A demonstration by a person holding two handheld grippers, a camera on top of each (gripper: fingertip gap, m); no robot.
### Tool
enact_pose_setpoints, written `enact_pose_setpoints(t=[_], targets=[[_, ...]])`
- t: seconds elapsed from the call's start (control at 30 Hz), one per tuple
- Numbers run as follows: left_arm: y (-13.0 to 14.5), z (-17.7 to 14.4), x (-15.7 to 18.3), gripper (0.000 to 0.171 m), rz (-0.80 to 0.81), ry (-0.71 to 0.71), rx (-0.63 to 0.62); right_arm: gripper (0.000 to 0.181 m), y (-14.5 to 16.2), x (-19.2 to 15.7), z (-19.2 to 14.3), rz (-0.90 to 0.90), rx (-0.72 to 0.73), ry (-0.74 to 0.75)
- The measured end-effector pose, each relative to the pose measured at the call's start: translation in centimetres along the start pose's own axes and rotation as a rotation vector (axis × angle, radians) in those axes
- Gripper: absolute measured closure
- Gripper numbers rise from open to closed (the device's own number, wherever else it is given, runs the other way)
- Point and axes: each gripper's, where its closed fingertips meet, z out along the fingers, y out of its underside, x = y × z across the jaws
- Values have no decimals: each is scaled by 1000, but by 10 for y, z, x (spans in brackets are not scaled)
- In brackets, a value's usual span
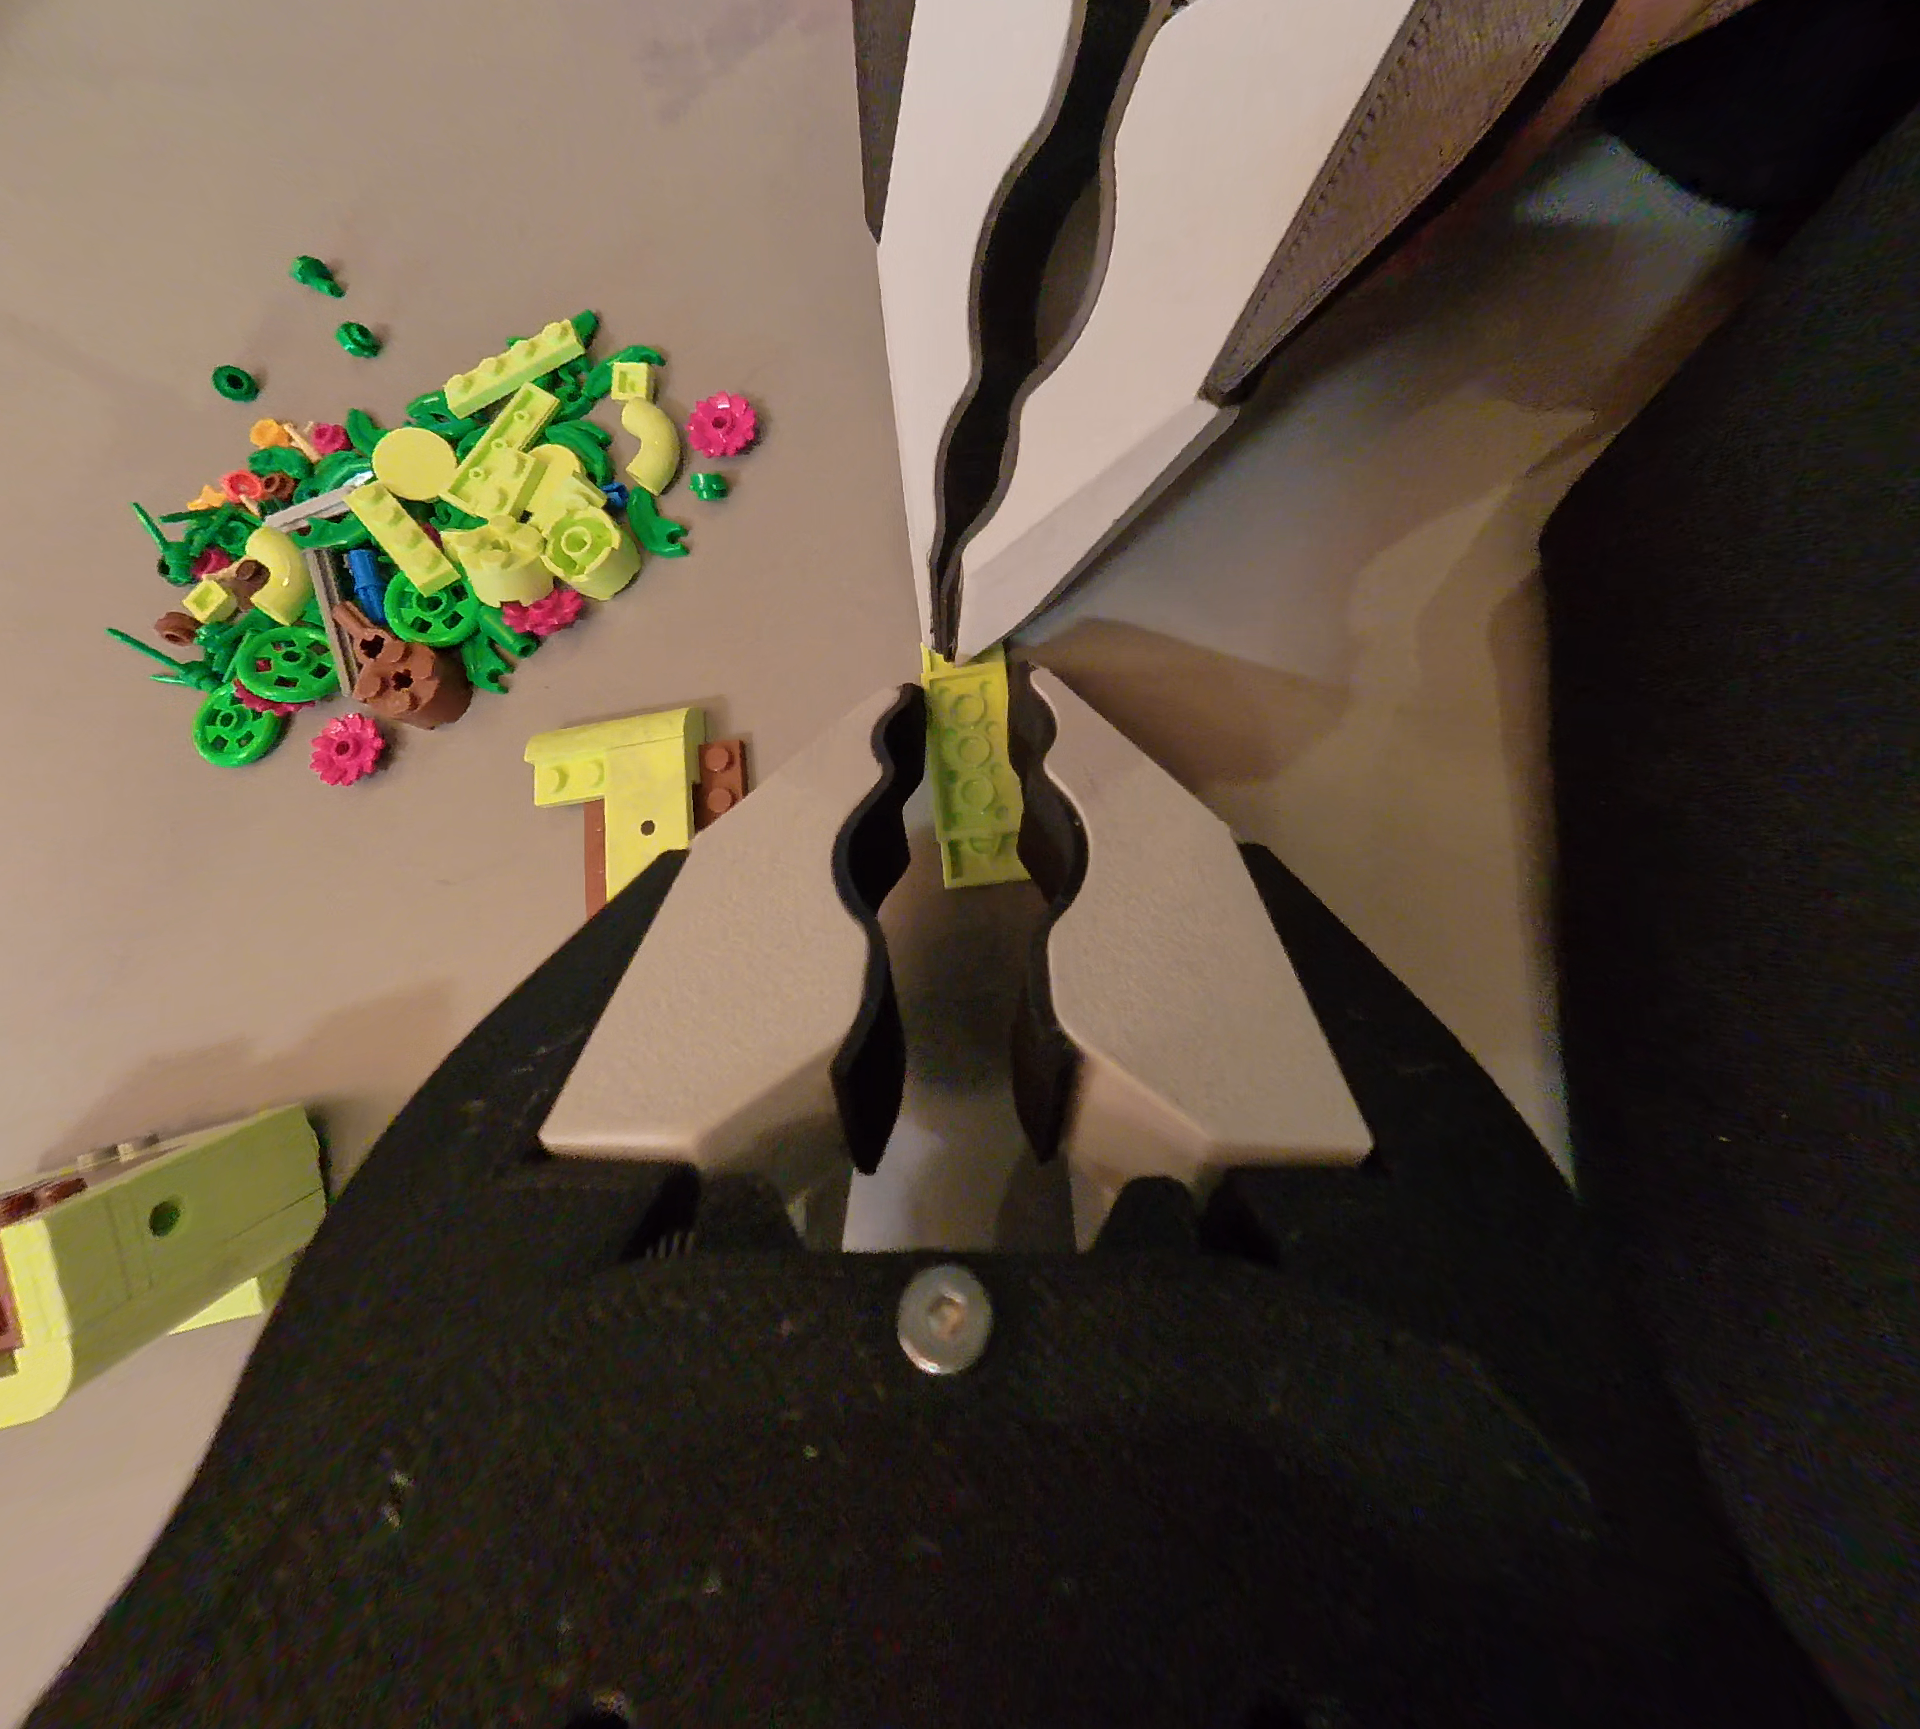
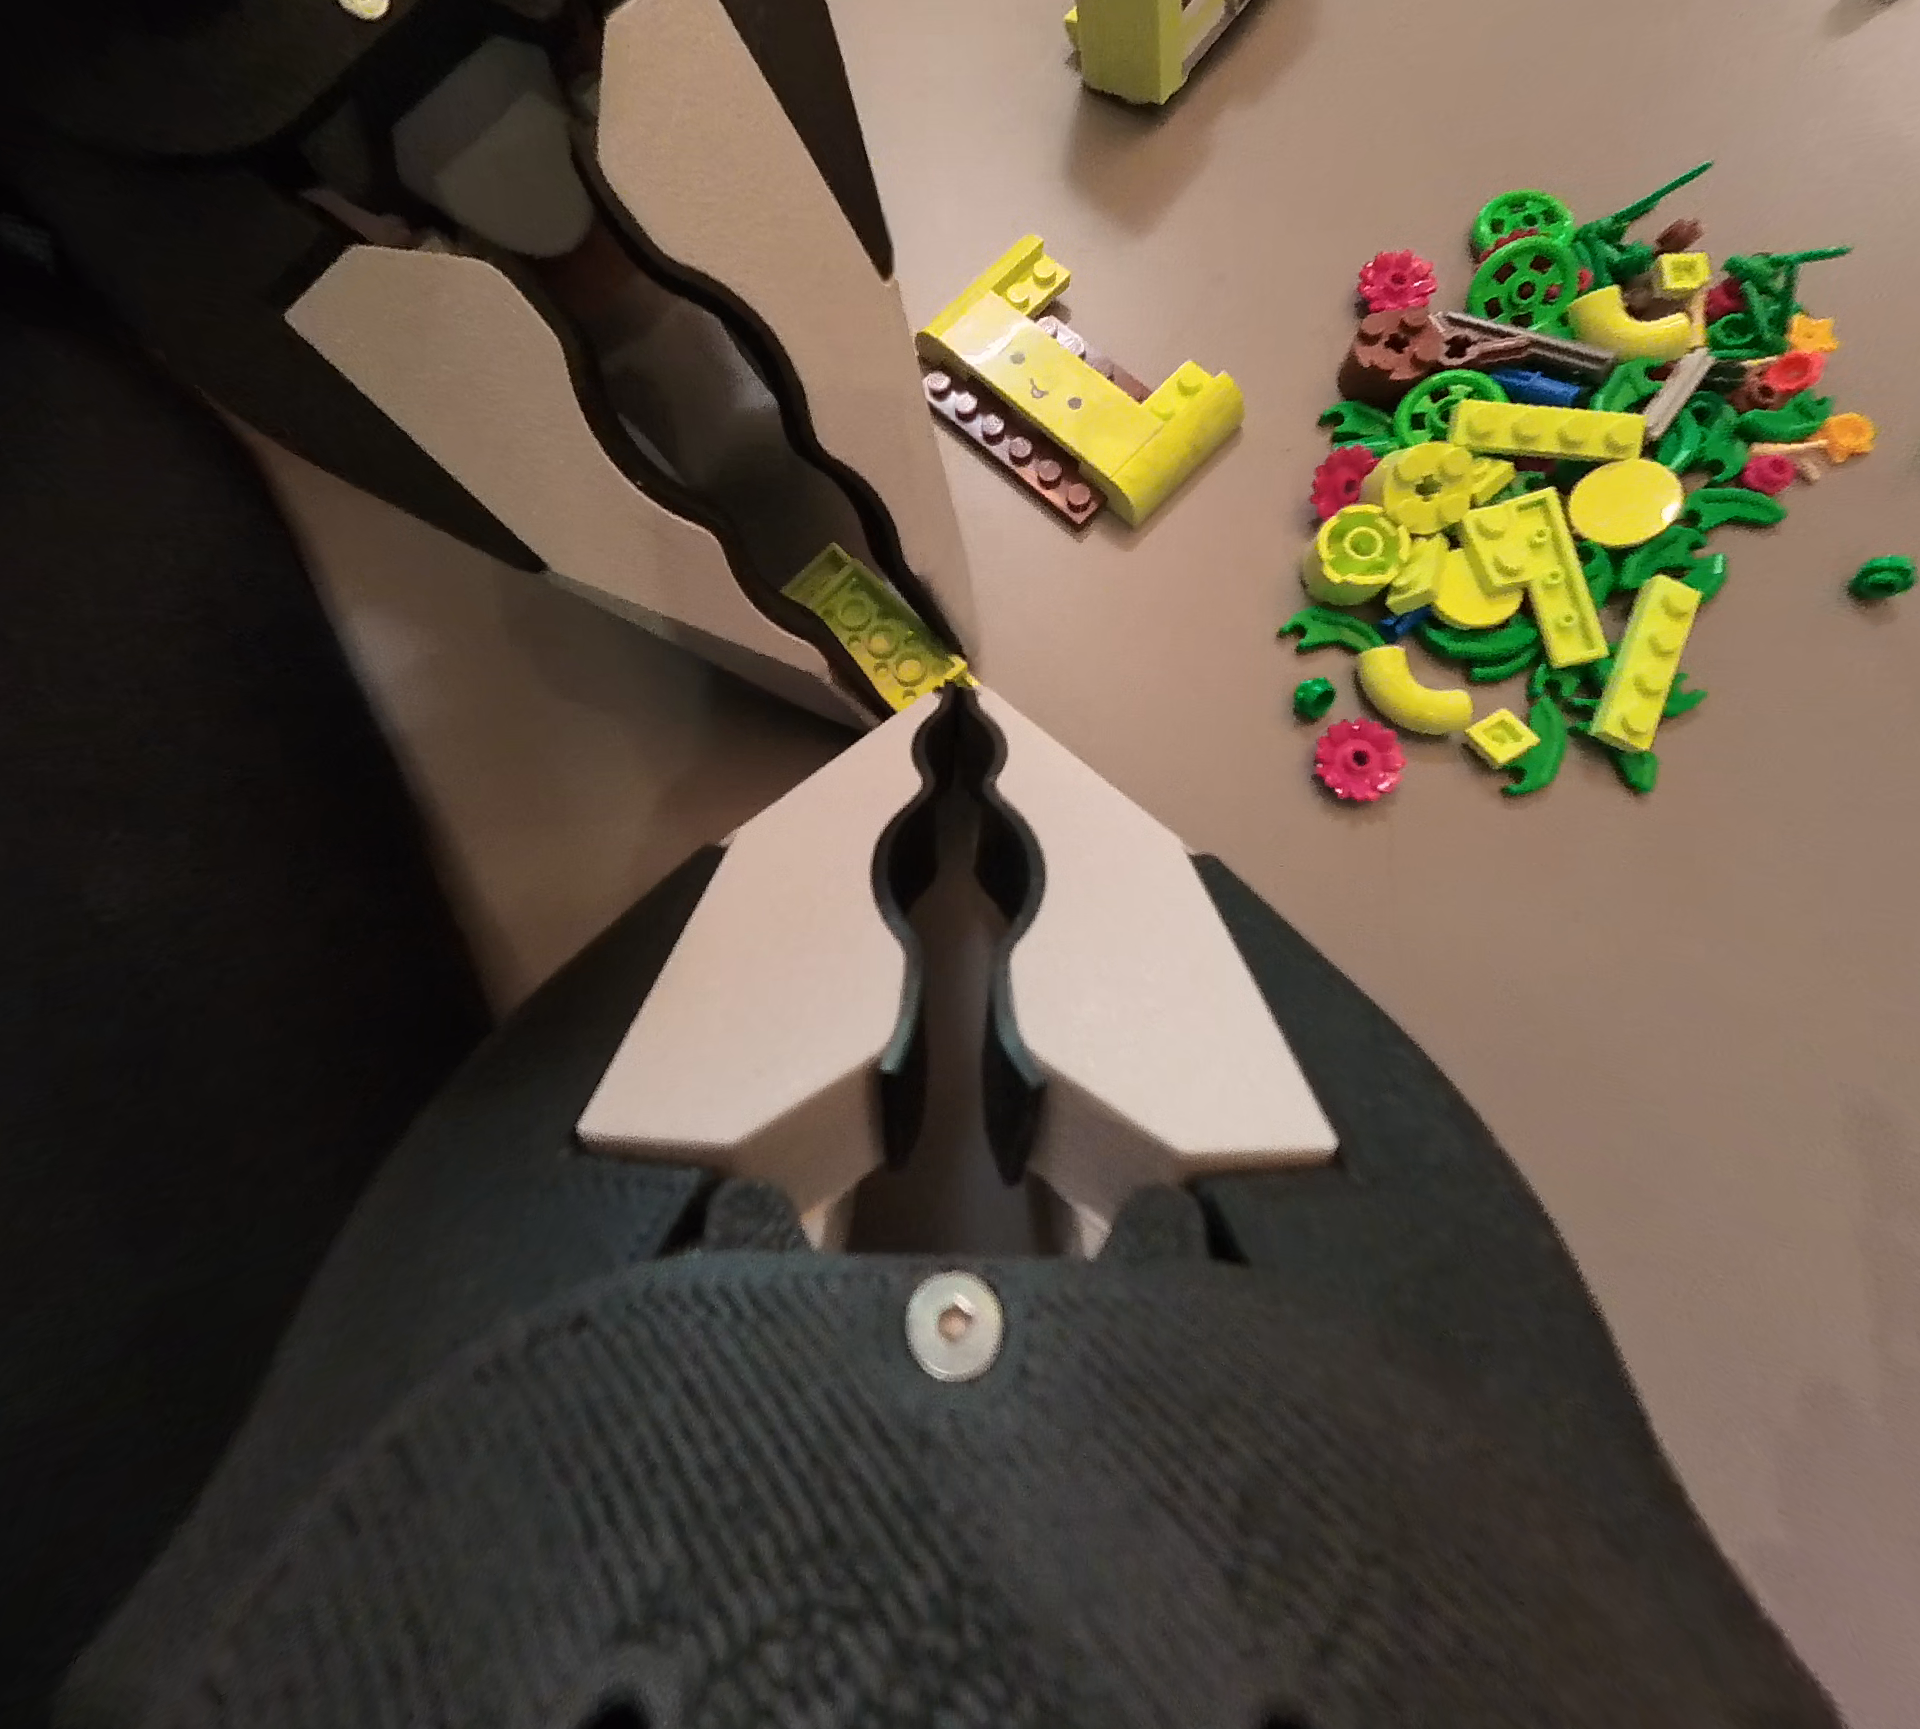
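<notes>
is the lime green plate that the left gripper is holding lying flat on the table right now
No, the lime plate is held off the table between the left gripper fingers, with the right gripper tips meeting its far end.

My left claw (image 1: pixel 971 723) clamps a studded plate (image 1: pixel 974 760), and my right claw (image 2: pixel 951 708) meets its far end tip to tip. The table (image 1: pixel 416 69) lies below, with a loose brick heap (image 1: pixel 416 526) off to my left claw's left and a small built piece (image 1: pixel 623 791) between heap and claws.

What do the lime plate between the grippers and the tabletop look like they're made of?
Lime plate: looks like hard moulded plastic, slightly glossy, with crisp round tubes on the side that shows. Tabletop: smooth matte beige-grey surface, possibly laminate or painted board; there is no visible grain, so I can't be sure.
</notes>
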Motion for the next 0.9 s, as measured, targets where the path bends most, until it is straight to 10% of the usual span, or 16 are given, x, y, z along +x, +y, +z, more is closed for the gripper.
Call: enact_pose_setpoints(t=[0.9], targets=[[11,-12,4,143,-8,20,1,181,2,-6,1,-29,46,-29]])
